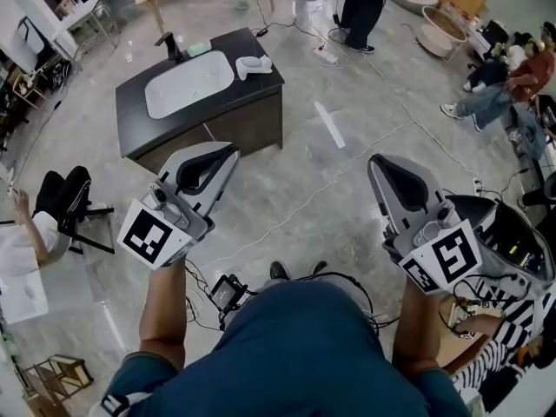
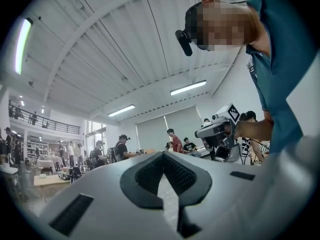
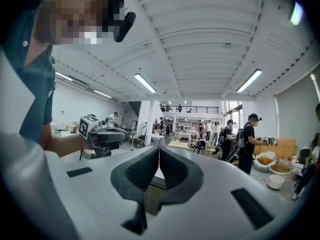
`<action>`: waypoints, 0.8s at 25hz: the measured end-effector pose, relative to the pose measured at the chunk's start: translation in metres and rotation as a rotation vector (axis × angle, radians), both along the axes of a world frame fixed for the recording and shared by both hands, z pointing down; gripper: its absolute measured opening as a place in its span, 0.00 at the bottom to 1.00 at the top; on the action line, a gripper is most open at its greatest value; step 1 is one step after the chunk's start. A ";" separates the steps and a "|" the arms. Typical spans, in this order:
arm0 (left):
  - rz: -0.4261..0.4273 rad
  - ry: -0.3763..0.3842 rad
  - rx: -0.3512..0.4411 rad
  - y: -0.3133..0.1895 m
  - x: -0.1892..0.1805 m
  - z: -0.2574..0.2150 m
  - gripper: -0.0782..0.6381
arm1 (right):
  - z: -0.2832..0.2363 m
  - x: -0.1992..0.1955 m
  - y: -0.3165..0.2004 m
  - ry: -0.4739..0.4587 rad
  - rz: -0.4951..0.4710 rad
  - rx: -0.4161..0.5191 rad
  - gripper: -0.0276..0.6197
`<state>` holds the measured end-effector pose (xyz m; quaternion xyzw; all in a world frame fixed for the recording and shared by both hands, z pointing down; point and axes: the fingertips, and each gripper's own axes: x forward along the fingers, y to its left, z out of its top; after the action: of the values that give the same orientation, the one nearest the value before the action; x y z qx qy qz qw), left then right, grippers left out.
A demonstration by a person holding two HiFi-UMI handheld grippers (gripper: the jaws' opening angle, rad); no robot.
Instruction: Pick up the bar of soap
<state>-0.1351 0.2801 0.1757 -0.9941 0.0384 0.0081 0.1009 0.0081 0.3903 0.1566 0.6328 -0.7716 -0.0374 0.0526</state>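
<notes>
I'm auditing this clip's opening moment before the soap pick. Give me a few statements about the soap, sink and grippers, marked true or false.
1. The bar of soap lies on the dark vanity top, near the faucet. True.
2. The right gripper holds the soap. False: its jaws are shut on nothing, well away from the vanity.
3. The left gripper is shut and empty. True.
4. The white cloth lies inside the sink basin. False: it lies on the counter beside the basin.
</notes>
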 end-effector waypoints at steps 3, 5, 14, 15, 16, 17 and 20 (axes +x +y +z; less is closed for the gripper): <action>0.001 0.032 -0.004 -0.014 0.008 -0.005 0.11 | 0.000 0.006 -0.017 0.004 -0.011 -0.008 0.07; -0.013 0.012 -0.013 -0.024 0.013 0.001 0.11 | 0.001 0.012 -0.029 0.003 -0.023 -0.013 0.07; -0.081 -0.029 -0.010 -0.063 0.053 0.006 0.11 | 0.009 0.059 -0.077 -0.021 -0.093 -0.001 0.07; -0.089 -0.029 -0.004 -0.067 0.061 0.005 0.11 | 0.009 0.066 -0.082 -0.025 -0.103 0.003 0.07; -0.097 -0.021 0.003 -0.072 0.070 0.003 0.11 | 0.009 0.074 -0.087 -0.027 -0.114 0.005 0.07; -0.105 -0.007 0.010 -0.076 0.078 0.000 0.11 | 0.010 0.082 -0.093 -0.029 -0.127 0.005 0.07; -0.133 0.005 0.017 -0.089 0.105 -0.001 0.11 | 0.014 0.107 -0.111 -0.030 -0.169 0.008 0.07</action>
<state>-0.0305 0.1910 0.1752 -0.9885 0.1045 0.0044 0.1094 0.1153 0.2796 0.1707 0.5660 -0.8229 -0.0354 0.0353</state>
